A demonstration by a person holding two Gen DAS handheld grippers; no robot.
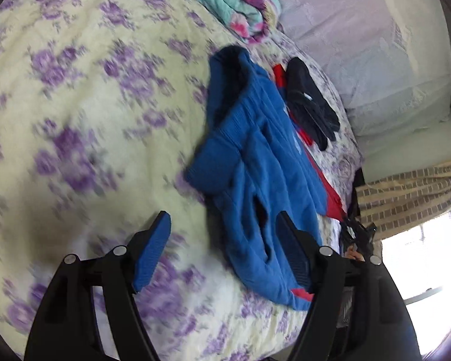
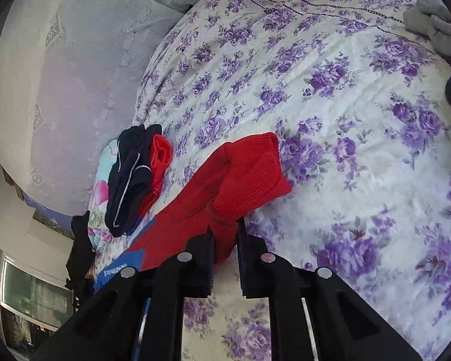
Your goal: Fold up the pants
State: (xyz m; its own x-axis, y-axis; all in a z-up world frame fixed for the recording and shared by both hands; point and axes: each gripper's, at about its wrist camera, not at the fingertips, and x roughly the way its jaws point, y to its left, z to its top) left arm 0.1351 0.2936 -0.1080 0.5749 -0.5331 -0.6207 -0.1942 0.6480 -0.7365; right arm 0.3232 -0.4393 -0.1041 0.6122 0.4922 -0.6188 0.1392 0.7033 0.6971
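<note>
Red-and-blue pants [image 2: 225,186] lie diagonally; right gripper [image 2: 225,240] pinches them, left gripper [image 1: 222,240] gapes.

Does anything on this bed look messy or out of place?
Yes: the blue and red pants lie rumpled and crooked on the floral bedspread, with a dark garment dumped beside them.

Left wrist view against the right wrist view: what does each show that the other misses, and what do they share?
Only the left wrist view shows the left claw, open above the blue side of the pants, and the folded teal and pink blanket.

Only the right wrist view shows the right claw shut on the red cuffed leg, and a grey cloth at the far edge.

Both show the purple-flowered bedspread, the dark garment beside the pants, and the pale lace cover.
</note>
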